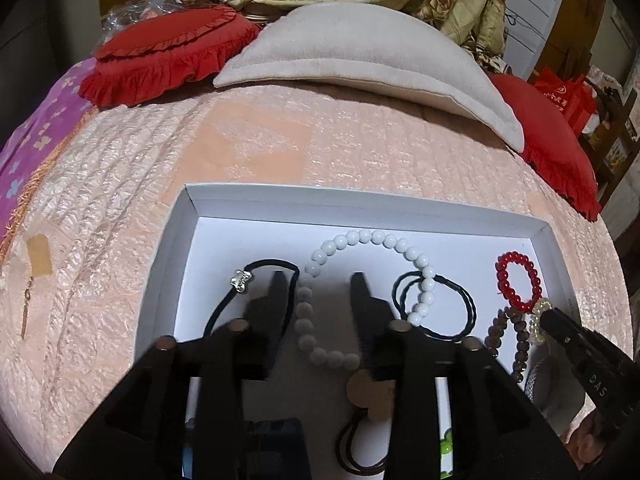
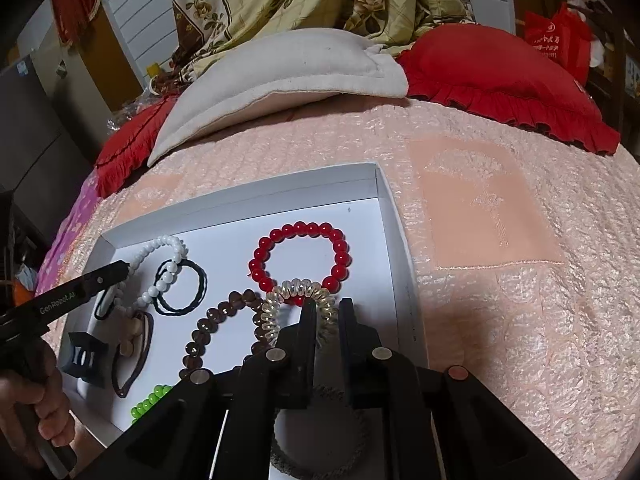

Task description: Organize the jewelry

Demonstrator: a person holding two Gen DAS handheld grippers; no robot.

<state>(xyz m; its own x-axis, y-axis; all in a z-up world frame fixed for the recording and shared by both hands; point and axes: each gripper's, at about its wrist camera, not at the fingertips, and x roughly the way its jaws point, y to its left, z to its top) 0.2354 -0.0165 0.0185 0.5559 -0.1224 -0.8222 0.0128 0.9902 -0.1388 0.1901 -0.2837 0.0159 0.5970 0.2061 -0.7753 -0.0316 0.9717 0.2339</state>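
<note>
Two grippers are working over the same white box [image 2: 386,216] here. The right gripper [image 2: 326,304] has its jaws nearly closed around the clear spiral hair tie [image 2: 280,300], pinching one side of the coil, so that piece looks caught but barely. The left gripper [image 1: 318,280] sits wide open with nothing in it, fingers straddling the lower stretch of the white bead bracelet [image 1: 360,240] and apparently resting on or just above the box floor. Handling-wise, the spiral tie is probably light, springy and a bit slick, so it may stretch and drag rather than lift clean; grabbing across the full coil thickness seems safer. It also overlaps the red bead bracelet [image 2: 300,256], which could come along for the ride. The beaded ones look hard and smooth, likely to roll, so pinching across the strand is the way. Also in the box: a brown bead bracelet [image 2: 208,328], black hair ties [image 2: 188,292], one black elastic with a silver charm [image 1: 242,280], some green beads [image 2: 150,402] at the near edge. Everything sits on a pink quilted bedspread [image 2: 520,320].
</note>
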